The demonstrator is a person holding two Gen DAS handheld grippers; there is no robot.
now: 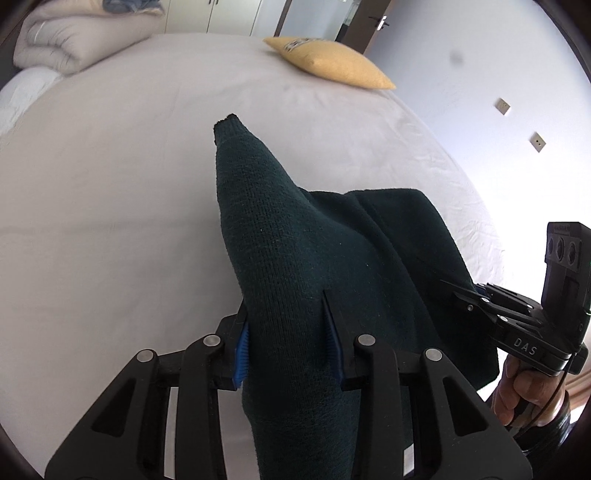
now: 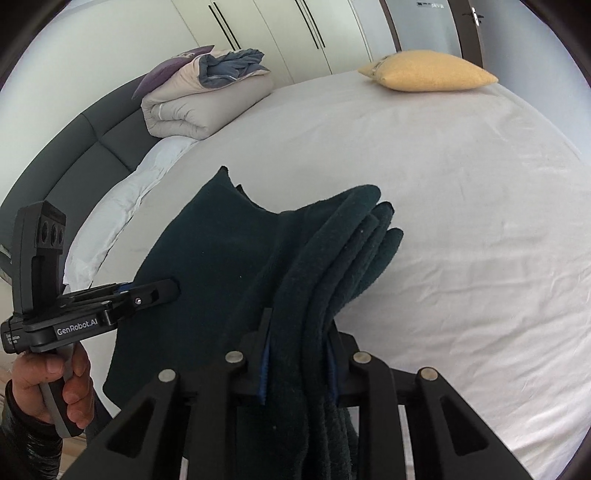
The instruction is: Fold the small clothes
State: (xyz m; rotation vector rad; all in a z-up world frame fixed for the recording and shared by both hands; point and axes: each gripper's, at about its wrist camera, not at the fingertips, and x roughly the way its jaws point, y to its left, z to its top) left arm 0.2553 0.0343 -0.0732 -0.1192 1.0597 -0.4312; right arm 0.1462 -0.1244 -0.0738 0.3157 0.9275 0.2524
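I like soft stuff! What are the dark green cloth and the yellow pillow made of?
Dark green cloth: looks like knitted wool or a similar yarn, matte and a bit fuzzy; you can see tiny rows of stitches, and its edges look thick and soft in the right wrist view.
Yellow pillow: seems to be a nubbly woven or fleecy fabric, matte; too far away to be sure.

**Left wrist cam: both grippers clamped on dark green knit**

Left gripper (image 1: 288,339) has its blue pads pressed on a bunched section of the dark green knit garment (image 1: 280,236); the fabric rises past the fingers to a pointed tip. The rest of the garment drapes to the right, where the right gripper (image 1: 463,295) bites its edge, held by a hand (image 1: 517,387) at lower right. Grey bed sheet (image 1: 110,184) underneath. Yellow pillow (image 1: 332,62) at the far edge, folded beige duvet (image 1: 70,33) top left. Wall outlets (image 1: 502,107) on the right.
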